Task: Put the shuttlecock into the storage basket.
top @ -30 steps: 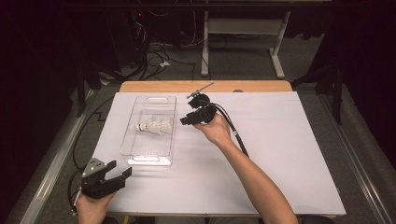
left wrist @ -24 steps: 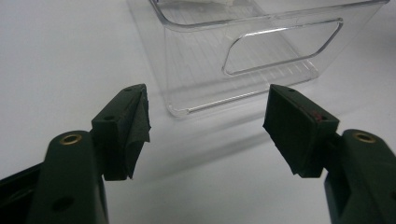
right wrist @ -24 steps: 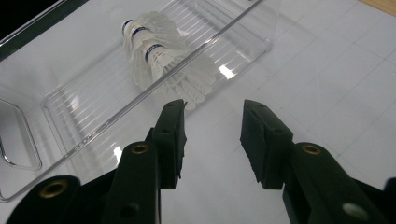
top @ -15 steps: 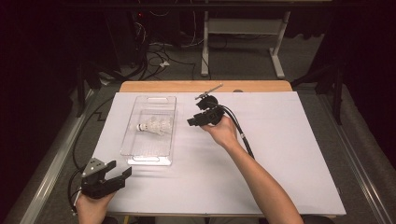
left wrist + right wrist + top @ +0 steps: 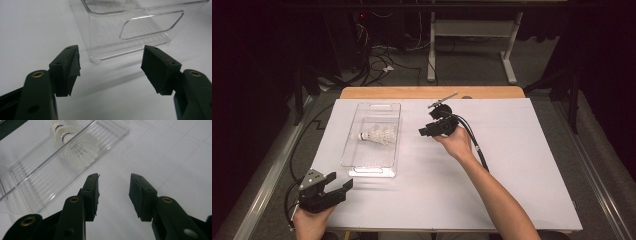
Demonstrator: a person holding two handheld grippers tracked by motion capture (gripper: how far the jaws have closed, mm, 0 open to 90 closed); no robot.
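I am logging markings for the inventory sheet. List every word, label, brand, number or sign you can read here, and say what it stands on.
None can be read.
Shuttlecock: a dark band round its cork end, too blurred to tell whether it carries print.
Clear tray: no lettering seen.
Left gripper and right gripper: plain black, both open, no marks.
White table sheet: faint grid lines, no text.

White shuttlecock (image 5: 377, 135) — sideways in clear tray (image 5: 362, 172)

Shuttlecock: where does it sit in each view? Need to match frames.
High view: shuttlecock left of centre, lying inside the clear tray.
Left gripper view: too unclear to tell; a whitish blur at the top edge behind the tray's handle wall.
Right gripper view: upper left, in the tray.
Shared landmark: the clear tray.
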